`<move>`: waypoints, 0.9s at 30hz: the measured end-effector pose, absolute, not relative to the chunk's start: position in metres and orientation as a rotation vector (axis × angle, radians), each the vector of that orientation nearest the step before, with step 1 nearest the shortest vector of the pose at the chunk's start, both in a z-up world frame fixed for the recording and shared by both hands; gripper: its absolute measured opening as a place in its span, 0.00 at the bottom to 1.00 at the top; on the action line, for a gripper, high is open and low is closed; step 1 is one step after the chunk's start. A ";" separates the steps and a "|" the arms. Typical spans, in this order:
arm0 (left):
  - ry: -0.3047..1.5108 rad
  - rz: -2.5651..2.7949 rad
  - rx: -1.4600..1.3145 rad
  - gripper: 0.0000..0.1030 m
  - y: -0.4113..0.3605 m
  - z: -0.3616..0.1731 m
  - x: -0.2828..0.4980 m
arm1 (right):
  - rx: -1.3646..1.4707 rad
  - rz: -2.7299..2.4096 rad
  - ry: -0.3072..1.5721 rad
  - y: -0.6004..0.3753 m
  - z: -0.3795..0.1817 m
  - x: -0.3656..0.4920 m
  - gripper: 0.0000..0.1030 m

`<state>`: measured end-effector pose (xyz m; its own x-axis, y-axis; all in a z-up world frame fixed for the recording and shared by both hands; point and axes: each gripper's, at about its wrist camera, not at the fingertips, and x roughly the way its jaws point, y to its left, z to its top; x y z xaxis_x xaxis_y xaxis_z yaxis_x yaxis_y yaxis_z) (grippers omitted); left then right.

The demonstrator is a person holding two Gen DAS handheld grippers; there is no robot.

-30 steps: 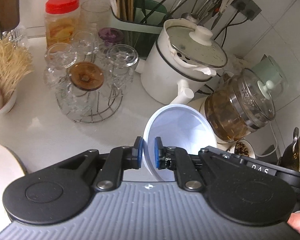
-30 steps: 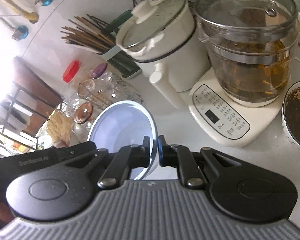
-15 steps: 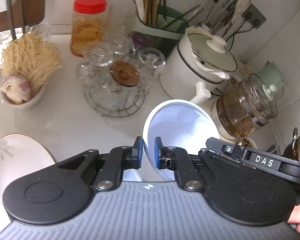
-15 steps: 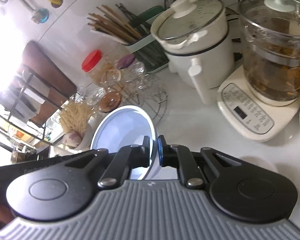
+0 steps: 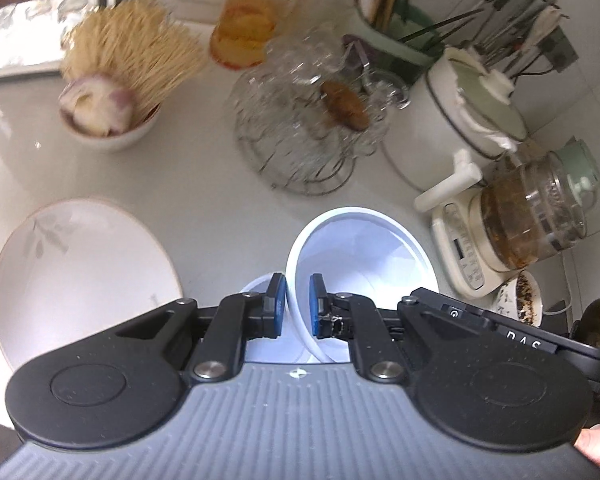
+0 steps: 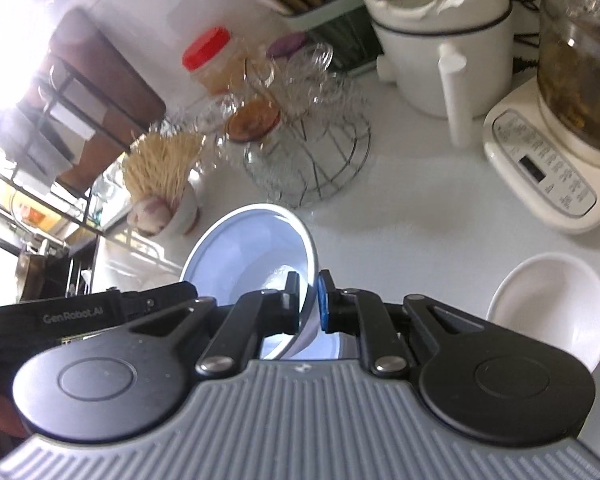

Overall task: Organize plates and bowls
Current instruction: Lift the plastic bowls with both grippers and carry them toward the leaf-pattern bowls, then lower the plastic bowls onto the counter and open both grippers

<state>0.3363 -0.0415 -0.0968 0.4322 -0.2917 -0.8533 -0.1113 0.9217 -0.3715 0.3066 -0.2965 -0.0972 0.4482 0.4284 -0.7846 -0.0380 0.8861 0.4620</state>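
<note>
Both tools grip the same white bowl (image 5: 364,256), each clamped shut on a stretch of its rim. In the left wrist view the left tool (image 5: 298,304) pinches the bowl's left rim, and the bowl opens toward 1 o'clock from the blue pads. In the right wrist view the right tool (image 6: 309,300) pinches the right rim of the same bowl (image 6: 252,256), whose hollow spreads toward 10 o'clock. The bowl is tilted and held above the table (image 5: 204,184). Under it, just below the left tool, part of a second pale rim (image 5: 256,284) shows.

In the left view a flat white plate (image 5: 84,280) with a leaf pattern lies at 9 o'clock, close beside the tool, near the table's left edge. In the right view a small white bowl (image 6: 552,300) sits at 3 o'clock on bare table. The far side is crowded: a wire rack of glasses (image 5: 308,128) at 12 o'clock, a bowl of noodles (image 5: 116,80) at 11 o'clock, a white pot (image 5: 460,120) and a glass kettle (image 5: 536,216) at 2 o'clock. Open table lies between the rack and the held bowl.
</note>
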 end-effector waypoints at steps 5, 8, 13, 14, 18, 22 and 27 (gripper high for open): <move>1.169 -0.102 -0.408 0.13 -0.035 -0.115 0.332 | 0.397 0.282 1.118 -0.285 -0.112 0.300 0.13; 1.191 -0.104 -0.402 0.13 -0.033 -0.124 0.330 | 0.388 0.277 1.140 -0.284 -0.120 0.297 0.13; 1.211 -0.091 -0.412 0.13 -0.030 -0.136 0.327 | 0.350 0.283 1.157 -0.277 -0.128 0.297 0.13; 1.205 -0.083 -0.420 0.13 -0.028 -0.137 0.326 | 0.350 0.285 1.165 -0.275 -0.130 0.298 0.13; 1.192 -0.065 -0.428 0.13 -0.025 -0.137 0.325 | 0.349 0.300 1.165 -0.272 -0.130 0.301 0.13; 1.197 -0.067 -0.424 0.13 -0.023 -0.136 0.327 | 0.353 0.294 1.178 -0.269 -0.132 0.303 0.13; 1.196 -0.057 -0.439 0.14 -0.018 -0.133 0.324 | 0.358 0.300 1.175 -0.267 -0.130 0.302 0.29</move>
